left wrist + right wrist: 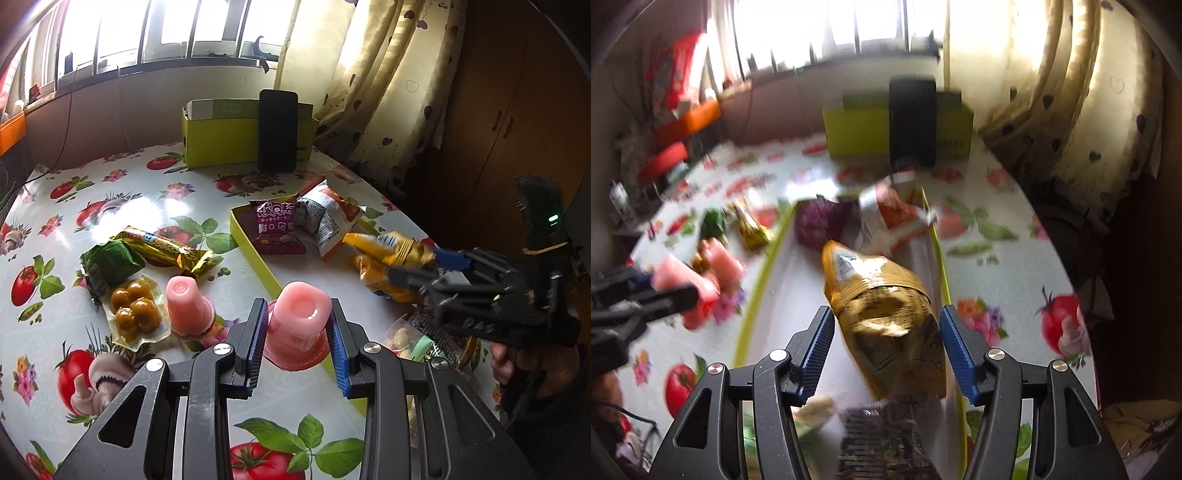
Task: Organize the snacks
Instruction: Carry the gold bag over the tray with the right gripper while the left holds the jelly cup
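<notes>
Snacks are split between both tools and the table; the left gripper (297,345) has its blue pads pressed on either side of a pink jelly cup (299,325), held upside down over the near rim of the shallow yellow-green tray (255,254); the right gripper (886,350) stands with fingers spread around a gold-yellow packet (882,317) above the tray's floor, and whether the pads bite it I cannot tell from its own blurred view.

Outward from there, a purple sachet (275,230) and a red-and-silver bag (325,218) already lie in the tray; a second jelly cup (186,308), a pouch of brown balls (135,314), a green packet (110,264) and a gold bar (166,251) wait on the floral tablecloth (110,206).

Risk, as I judge it: the cup's tapered, slick wall could squirt out of the pads if squeezed harder; both tools converge on one tray and could knock together.

The left view shows the right tool from the side, pinching the packet's end; the right view alone shows the tray's bare floor under it.
</notes>
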A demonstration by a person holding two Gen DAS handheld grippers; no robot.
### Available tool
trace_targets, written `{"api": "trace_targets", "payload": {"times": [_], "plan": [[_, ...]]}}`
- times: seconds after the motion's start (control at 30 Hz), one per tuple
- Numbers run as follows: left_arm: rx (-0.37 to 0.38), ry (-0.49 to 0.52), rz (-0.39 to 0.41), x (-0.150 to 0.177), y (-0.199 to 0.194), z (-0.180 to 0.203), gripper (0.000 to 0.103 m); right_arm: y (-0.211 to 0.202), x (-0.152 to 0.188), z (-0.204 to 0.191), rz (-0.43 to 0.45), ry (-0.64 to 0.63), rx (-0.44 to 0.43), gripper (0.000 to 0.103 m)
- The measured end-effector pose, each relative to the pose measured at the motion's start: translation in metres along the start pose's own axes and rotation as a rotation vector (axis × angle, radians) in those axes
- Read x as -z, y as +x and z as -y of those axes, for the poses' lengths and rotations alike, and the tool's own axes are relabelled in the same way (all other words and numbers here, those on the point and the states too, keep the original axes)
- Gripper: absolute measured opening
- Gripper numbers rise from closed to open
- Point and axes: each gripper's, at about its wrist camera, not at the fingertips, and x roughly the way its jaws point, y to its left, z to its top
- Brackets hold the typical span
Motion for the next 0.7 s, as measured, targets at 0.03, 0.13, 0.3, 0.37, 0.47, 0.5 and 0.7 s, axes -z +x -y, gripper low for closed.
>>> {"api": "trace_targets", "payload": {"times": [0.03, 0.13, 0.3, 0.37, 0.47, 0.5, 0.7], "plan": [[0.002, 0.004, 0.000, 0.000, 0.001, 0.001, 0.033, 0.000, 0.001, 0.002, 0.001, 0.017, -0.015, 0.058], [0.007, 0.012, -0.004, -0.002, 0.003, 0.004, 0.033, -0.011, 0.001, 0.000, 0.041, 0.016, -0.070, 0.059], [0.028, 0.025, -0.013, -0.008, 0.012, 0.012, 0.033, -0.026, -0.003, 0.001, 0.106, 0.025, -0.095, 0.063], [0.040, 0.032, -0.017, -0.010, 0.017, 0.015, 0.033, -0.028, -0.003, 0.007, 0.115, 0.048, -0.088, 0.063], [0.064, 0.044, -0.024, -0.013, 0.026, 0.022, 0.033, -0.030, -0.003, 0.014, 0.119, 0.074, -0.073, 0.063], [0.069, 0.047, -0.025, -0.013, 0.028, 0.024, 0.033, -0.030, -0.002, 0.015, 0.118, 0.077, -0.070, 0.063], [0.093, 0.064, -0.059, -0.011, 0.051, 0.032, 0.033, -0.024, 0.001, 0.017, 0.097, 0.078, -0.071, 0.063]]}}
